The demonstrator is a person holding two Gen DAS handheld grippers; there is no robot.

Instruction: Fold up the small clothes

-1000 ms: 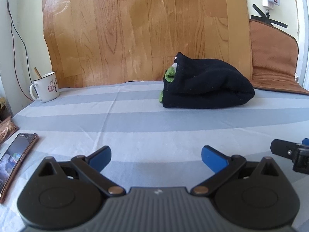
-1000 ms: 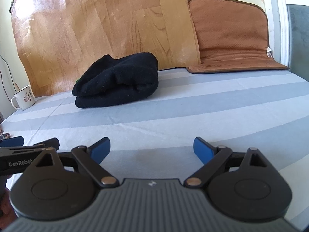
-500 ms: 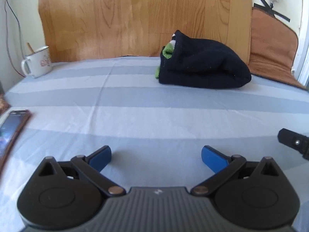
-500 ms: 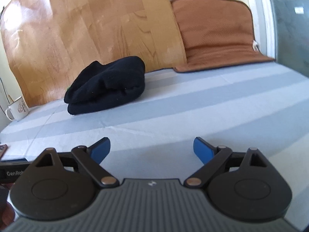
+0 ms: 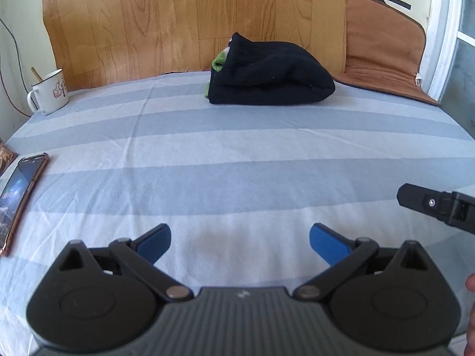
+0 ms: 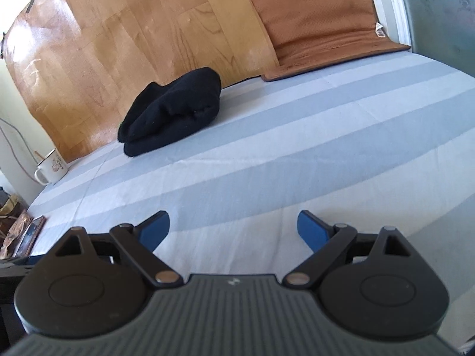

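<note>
A folded black garment (image 5: pixel 268 74) with a green piece showing at its left end lies at the back of the blue-striped table (image 5: pixel 237 154), against the wood-pattern board. It also shows in the right wrist view (image 6: pixel 172 112). My left gripper (image 5: pixel 240 241) is open and empty, well in front of the garment. My right gripper (image 6: pixel 233 230) is open and empty too, near the front edge; one of its black fingers (image 5: pixel 427 203) shows at the right of the left wrist view.
A white mug (image 5: pixel 49 92) with a stick in it stands at the back left. A phone (image 5: pixel 19 192) lies at the left edge. A brown mat (image 6: pixel 323 23) leans at the back right. A wood-pattern board (image 5: pixel 193 17) lines the back.
Both grippers have shifted and tilted a little over the front of the table. The right wrist view has rolled, so the garment sits further left. The garment has not moved.
</note>
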